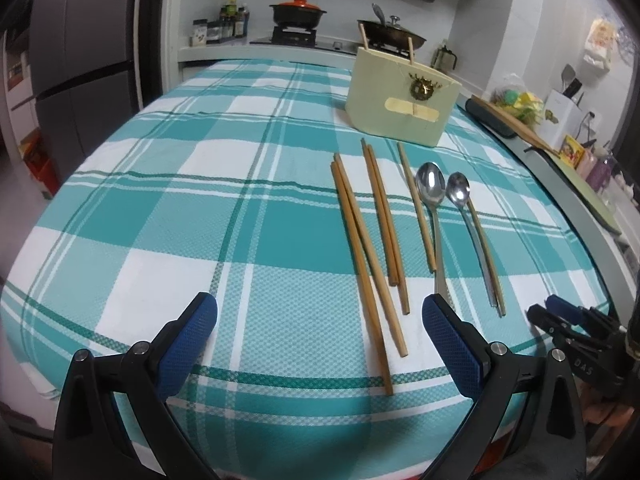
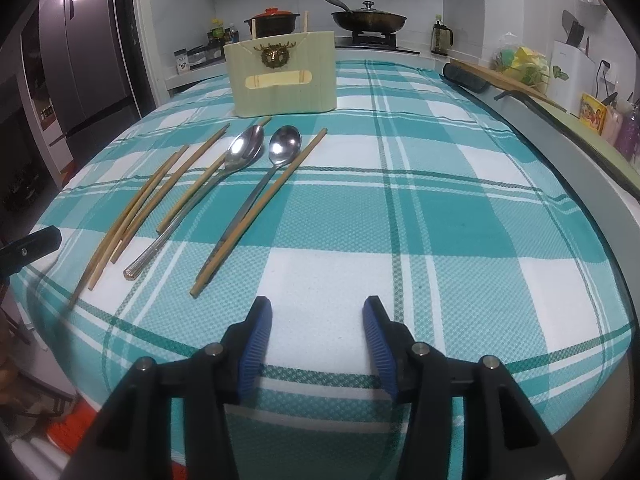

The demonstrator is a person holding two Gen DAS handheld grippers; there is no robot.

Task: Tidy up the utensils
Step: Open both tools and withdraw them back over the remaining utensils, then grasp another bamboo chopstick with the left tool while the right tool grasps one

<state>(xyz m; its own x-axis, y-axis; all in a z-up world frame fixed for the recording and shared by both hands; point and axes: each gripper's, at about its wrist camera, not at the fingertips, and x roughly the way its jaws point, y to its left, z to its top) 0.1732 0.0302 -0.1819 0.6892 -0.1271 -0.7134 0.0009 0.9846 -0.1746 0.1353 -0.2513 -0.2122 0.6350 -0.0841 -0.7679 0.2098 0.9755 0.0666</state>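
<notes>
Wooden chopsticks [image 1: 362,256] and two stainless-steel spoons lie in a loose row on the teal-and-white checked tablecloth [image 1: 160,208], their tips pointing toward the far side of the table. Beyond them stands the cream rectangular utensil holder [image 1: 400,100] with a brass emblem on its front; two chopstick ends stick up out of its top.

In the left wrist view, the left gripper [image 1: 320,320] hovers at the near edge of the cloth with its blue-padded fingers [image 1: 196,340] wide apart and holding nothing. The near ends of the leftmost chopstick pair lie between those fingers, and the handle of the larger spoon [image 1: 434,216] runs down to just beside the right-hand finger. The smaller spoon [image 1: 472,232] lies further right, a single chopstick close along its handle.

In the right wrist view, the right gripper [image 2: 318,328] is also at the near edge, its fingers [image 2: 256,344] parted and empty over bare cloth. All the utensils lie to its left and farther away; the nearest is the single chopstick [image 2: 260,212] beside the smaller spoon, clear of the fingers.

On the far counter sit a black pot with an orange lid [image 1: 298,12] and a dark frying pan [image 1: 394,34] on the stove.
</notes>
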